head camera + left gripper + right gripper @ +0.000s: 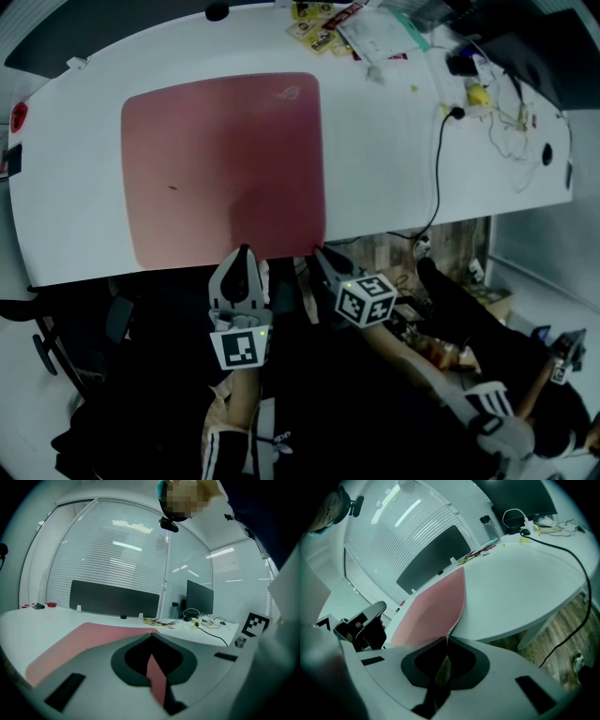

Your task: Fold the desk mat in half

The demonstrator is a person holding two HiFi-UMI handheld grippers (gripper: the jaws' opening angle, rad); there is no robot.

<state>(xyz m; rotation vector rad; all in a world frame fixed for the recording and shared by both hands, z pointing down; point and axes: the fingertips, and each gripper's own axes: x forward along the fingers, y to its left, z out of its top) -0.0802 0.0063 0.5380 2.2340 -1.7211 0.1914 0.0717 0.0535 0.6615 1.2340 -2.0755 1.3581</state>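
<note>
Head view shows both tools at the near edge of the table [394, 159], where the pink desk mat [225, 169] lies flat with its near side at the table's rim. The left tool [242, 258] comes straight up from below, its marker cube [240, 347] facing the camera and its tip on the mat's near edge, right of the middle. The right tool [319, 253] slants in from the lower right, its tip at the mat's near right corner. The two tips sit near each other along that edge.

Over to the left gripper view: the left tool [152, 637] is closed, and a pink strip of the desk mat [84, 639] is pinched between its jaws. This view looks low across the table [37, 625] and adds what the head view misses: a dark partition panel [115, 599] along the far side and a monitor [200, 597] to the right.

Right gripper view now: the right tool [446, 639] has its jaws together on the corner, and the stitched edge of the desk mat [436, 606] runs right into the tip. It looks down more steeply, so the mat's right side stretches away across the table [520, 592]. A black cable [576, 569] drops over the rim towards the wooden floor [562, 634]. The left tool [361, 625] shows at the left of this view.
</note>
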